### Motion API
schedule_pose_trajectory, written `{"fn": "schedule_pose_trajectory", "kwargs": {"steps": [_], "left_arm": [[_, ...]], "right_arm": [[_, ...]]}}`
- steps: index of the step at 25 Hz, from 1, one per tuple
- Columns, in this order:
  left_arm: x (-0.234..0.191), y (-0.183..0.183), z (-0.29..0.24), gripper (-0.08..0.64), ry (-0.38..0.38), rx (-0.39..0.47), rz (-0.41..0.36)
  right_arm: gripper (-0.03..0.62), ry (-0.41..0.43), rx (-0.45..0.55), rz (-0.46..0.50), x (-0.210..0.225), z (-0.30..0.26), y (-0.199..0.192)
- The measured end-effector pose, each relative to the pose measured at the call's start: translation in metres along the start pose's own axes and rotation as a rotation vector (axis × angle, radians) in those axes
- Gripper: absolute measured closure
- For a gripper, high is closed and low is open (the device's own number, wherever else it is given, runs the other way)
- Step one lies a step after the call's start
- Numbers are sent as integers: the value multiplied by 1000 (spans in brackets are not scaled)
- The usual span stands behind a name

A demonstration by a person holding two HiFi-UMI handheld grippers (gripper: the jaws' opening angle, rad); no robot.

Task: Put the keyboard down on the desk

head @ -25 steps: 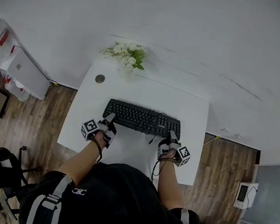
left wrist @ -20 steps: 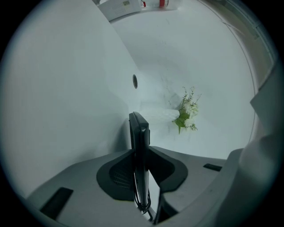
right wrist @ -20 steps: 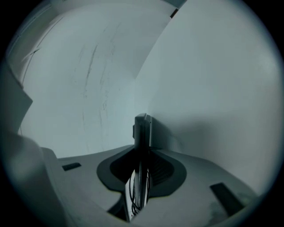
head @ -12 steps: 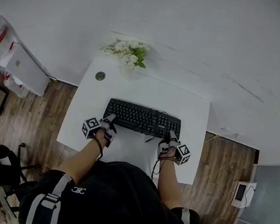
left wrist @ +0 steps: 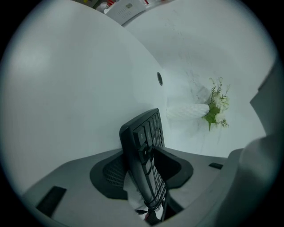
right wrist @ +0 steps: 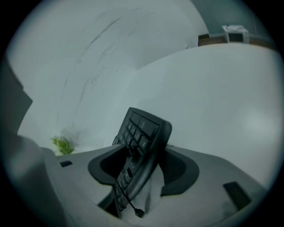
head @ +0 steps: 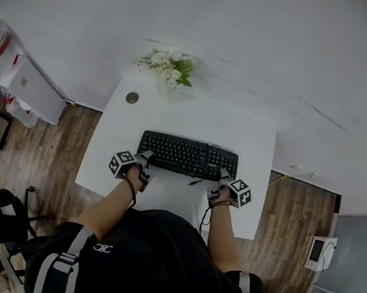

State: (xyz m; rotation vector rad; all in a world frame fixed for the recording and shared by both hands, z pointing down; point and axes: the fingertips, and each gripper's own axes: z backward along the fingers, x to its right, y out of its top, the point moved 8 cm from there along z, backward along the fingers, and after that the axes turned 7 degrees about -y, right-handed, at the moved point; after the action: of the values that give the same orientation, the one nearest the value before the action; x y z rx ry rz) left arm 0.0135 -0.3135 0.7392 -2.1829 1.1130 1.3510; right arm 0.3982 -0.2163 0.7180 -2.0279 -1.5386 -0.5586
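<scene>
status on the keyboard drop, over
Left claw and right claw opening, keyboard ends between them. Keyboard lying on desk. Flowers at far edge, nothing in the way.

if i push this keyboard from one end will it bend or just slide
Probably slides or pivots rather than bends: the keyboard looks like one rigid plastic slab flat on the smooth white desk. Its thin profile suggests it is light for its length. Its loose cable end may trail or snag.
</scene>
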Motion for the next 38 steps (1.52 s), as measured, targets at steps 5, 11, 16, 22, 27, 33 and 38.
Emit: {"fn": "schedule_pose_trajectory", "kwargs": {"steps": [5, 11, 16, 22, 27, 33, 38], "left_arm": [[0, -5, 6, 359, 45, -4, -15], [4, -5, 8, 342, 88, -11, -62], [4, -7, 20, 299, 175, -11, -81], [0, -8, 37, 211, 310, -24, 35], [3, -5, 46, 207, 322, -49, 69], [22, -16, 53, 528, 306, -149, -151], [44, -15, 53, 558, 248, -125, -326]], "right_arm": [[274, -142, 25, 166, -7, 7, 1], [195, -251, 51, 274, -5, 14, 5], [211, -226, 41, 265, 2, 19, 3], [289, -182, 49, 254, 5, 23, 0], [292, -145, 51, 250, 2, 23, -3], [465, -16, 114, 328, -20, 36, -3], [591, 198, 193, 498, -62, 56, -9]]}}
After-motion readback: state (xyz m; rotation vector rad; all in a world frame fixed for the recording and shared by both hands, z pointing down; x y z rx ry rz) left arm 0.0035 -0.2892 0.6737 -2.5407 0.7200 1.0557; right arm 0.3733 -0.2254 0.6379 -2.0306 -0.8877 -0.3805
